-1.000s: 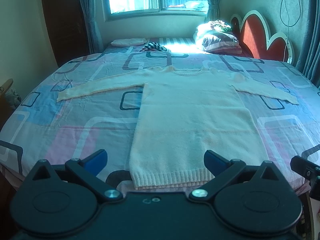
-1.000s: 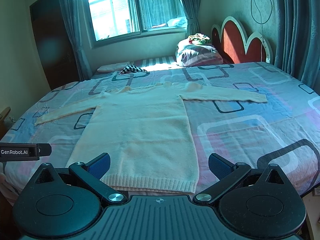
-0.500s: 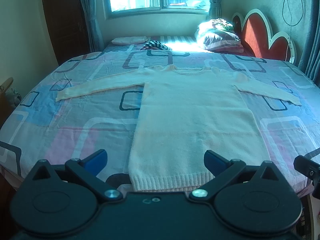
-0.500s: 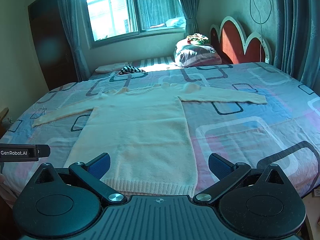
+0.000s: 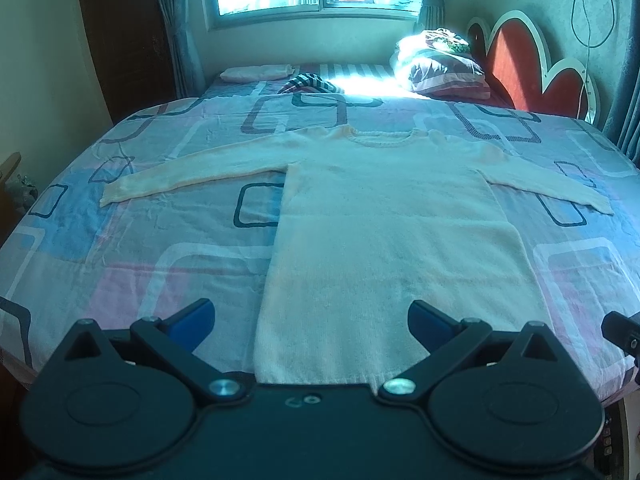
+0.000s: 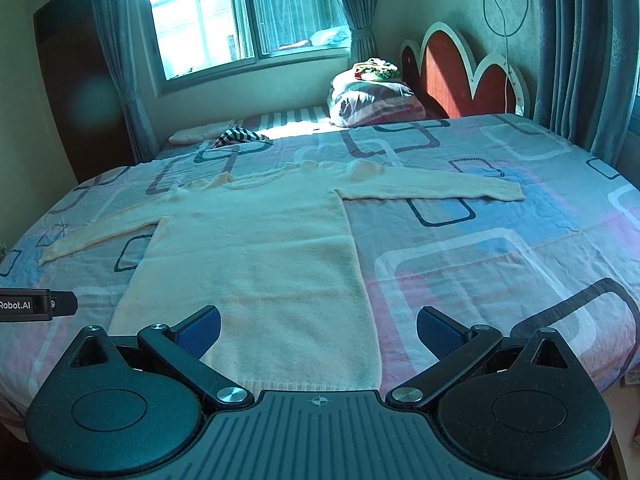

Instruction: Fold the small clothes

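A cream knitted sweater (image 5: 384, 232) lies flat on the bed with both sleeves spread out sideways and its hem at the near edge; it also shows in the right wrist view (image 6: 260, 248). My left gripper (image 5: 311, 318) is open and empty, held just above the hem. My right gripper (image 6: 319, 326) is open and empty over the hem's right part. The left gripper's body shows at the left edge of the right wrist view (image 6: 36, 305), and the right gripper's tip shows at the right edge of the left wrist view (image 5: 624, 330).
The bed has a patterned sheet (image 5: 160, 248) in pink, blue and white. Pillows (image 5: 440, 68) and a striped cloth (image 5: 310, 82) lie at the far end by the window. A red headboard (image 5: 528, 64) stands at the right. A dark wardrobe (image 5: 128, 32) is at the far left.
Both grippers have moved slightly forward and lower toward the sweater's hem, which now sits nearer the cameras. The sweater has not moved.
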Demonstrator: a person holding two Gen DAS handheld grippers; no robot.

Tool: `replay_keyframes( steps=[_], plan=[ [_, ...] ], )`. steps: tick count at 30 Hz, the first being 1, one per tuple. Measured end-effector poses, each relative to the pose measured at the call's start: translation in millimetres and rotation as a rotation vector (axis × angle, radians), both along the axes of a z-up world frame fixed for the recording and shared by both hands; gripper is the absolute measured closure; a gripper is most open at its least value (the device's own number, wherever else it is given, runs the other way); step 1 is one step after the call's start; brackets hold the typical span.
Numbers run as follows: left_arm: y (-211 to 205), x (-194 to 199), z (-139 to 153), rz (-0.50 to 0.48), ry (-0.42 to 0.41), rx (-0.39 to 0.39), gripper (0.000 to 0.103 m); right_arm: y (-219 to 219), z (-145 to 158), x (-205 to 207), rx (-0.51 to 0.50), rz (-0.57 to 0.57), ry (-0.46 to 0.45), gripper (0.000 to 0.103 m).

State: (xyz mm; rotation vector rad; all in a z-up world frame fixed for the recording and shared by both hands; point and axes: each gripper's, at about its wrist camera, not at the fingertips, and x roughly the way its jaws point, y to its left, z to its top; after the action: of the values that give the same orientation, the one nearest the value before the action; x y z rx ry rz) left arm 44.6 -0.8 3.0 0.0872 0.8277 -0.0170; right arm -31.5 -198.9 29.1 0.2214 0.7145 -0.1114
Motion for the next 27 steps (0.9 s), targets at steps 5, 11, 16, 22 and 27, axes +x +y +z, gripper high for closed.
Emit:
replay_keyframes(
  steps=[5, 11, 16, 22, 27],
  plan=[
    [-1, 26, -6, -0.005, 0.002, -0.003, 0.001, -6, -6, 21, -0.001, -0.033, 0.008, 0.000],
    [-1, 66, -15, -0.025, 0.011, -0.014, 0.001, -15, -12, 54, -0.002, -0.083, 0.016, 0.000],
    [2, 104, -25, -0.042, 0.019, -0.023, 0.001, -26, -19, 88, 0.000, -0.144, 0.027, 0.000],
    [9, 150, -33, -0.056, 0.028, -0.047, 0.001, -28, -22, 127, -0.017, -0.191, 0.040, 0.000],
    [13, 182, -38, -0.059, 0.015, -0.035, 0.001, -25, -24, 157, -0.054, -0.212, 0.045, 0.000]
  ],
)
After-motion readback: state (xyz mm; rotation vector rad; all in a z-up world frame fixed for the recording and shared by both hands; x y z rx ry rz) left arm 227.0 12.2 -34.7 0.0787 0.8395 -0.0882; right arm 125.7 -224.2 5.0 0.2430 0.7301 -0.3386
